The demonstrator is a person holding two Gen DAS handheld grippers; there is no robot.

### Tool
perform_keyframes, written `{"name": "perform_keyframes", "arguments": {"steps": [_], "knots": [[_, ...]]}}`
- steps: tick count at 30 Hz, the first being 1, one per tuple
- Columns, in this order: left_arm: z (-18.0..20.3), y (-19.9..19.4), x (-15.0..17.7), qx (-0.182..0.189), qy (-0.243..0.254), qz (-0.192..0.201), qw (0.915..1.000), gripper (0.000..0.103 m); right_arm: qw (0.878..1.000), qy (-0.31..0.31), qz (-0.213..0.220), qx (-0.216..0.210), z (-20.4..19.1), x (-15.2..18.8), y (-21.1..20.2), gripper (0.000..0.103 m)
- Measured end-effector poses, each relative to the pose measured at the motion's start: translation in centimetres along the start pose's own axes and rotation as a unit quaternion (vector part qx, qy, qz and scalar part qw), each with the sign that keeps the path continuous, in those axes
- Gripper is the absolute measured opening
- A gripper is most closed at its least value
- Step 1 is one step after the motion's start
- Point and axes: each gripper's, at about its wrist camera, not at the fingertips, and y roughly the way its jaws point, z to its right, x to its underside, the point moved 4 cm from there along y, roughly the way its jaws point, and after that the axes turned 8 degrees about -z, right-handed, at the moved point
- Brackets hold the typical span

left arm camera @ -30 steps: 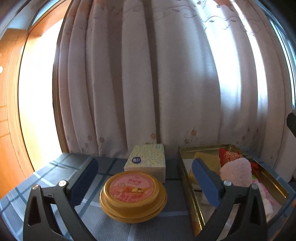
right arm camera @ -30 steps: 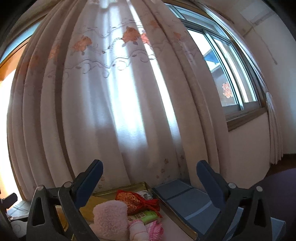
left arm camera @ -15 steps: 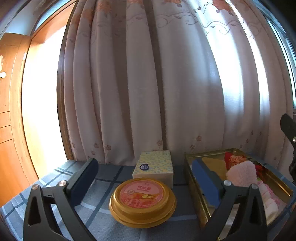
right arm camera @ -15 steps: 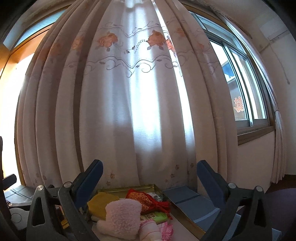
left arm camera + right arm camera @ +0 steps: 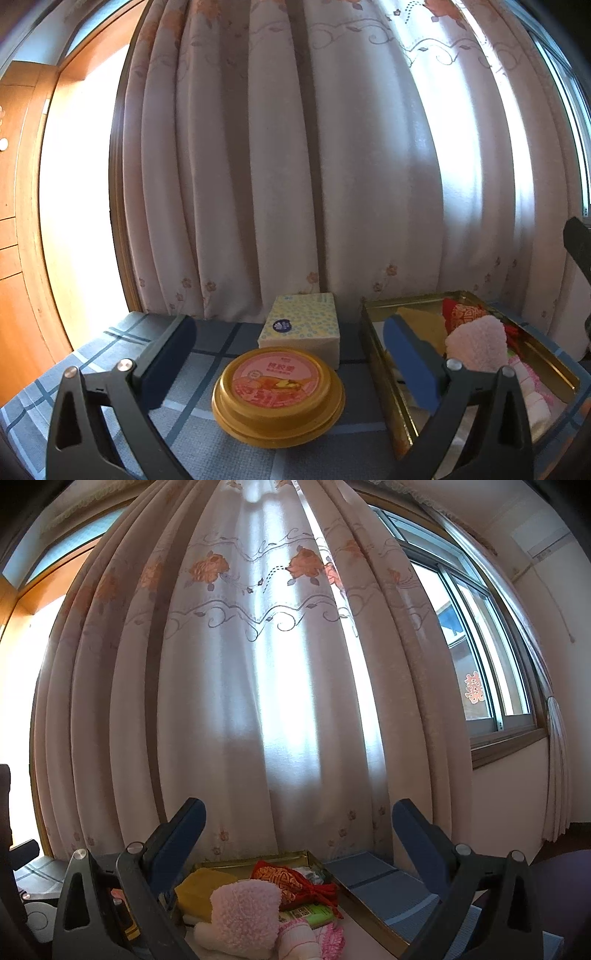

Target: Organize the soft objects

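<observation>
A gold metal tray [image 5: 376,354] stands on the right of the blue checked table and holds soft things: a fluffy pink piece [image 5: 476,343], a red embroidered pouch [image 5: 461,314], a yellow cloth [image 5: 417,317] and pink-white items [image 5: 532,384]. The right wrist view shows the same tray [image 5: 354,890], fluffy pink piece [image 5: 245,912], red pouch [image 5: 288,878], yellow cloth [image 5: 201,890] and a green packet [image 5: 314,914]. My left gripper [image 5: 291,354] is open and empty, above a round yellow lidded tub [image 5: 277,391]. My right gripper [image 5: 299,830] is open and empty, above the tray.
A pale patterned tissue pack [image 5: 303,328] lies behind the tub. A flowered curtain [image 5: 295,166] hangs close behind the table. A wooden cabinet [image 5: 14,258] is at the left. A window [image 5: 480,657] is at the right.
Both grippers have risen and tilted upward, so the table objects sit lower and smaller in view. Both stay open and empty.
</observation>
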Motion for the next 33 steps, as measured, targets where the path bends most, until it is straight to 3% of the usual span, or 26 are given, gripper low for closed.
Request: {"name": "perform_keyframes", "arguments": {"steps": [33], "knots": [[0.31,0.23,0.2,-0.012,0.007,-0.014,0.9998,0.103,1.0,-0.001,0.005,-0.004,-0.01,0.05,-0.2,0.102]]}}
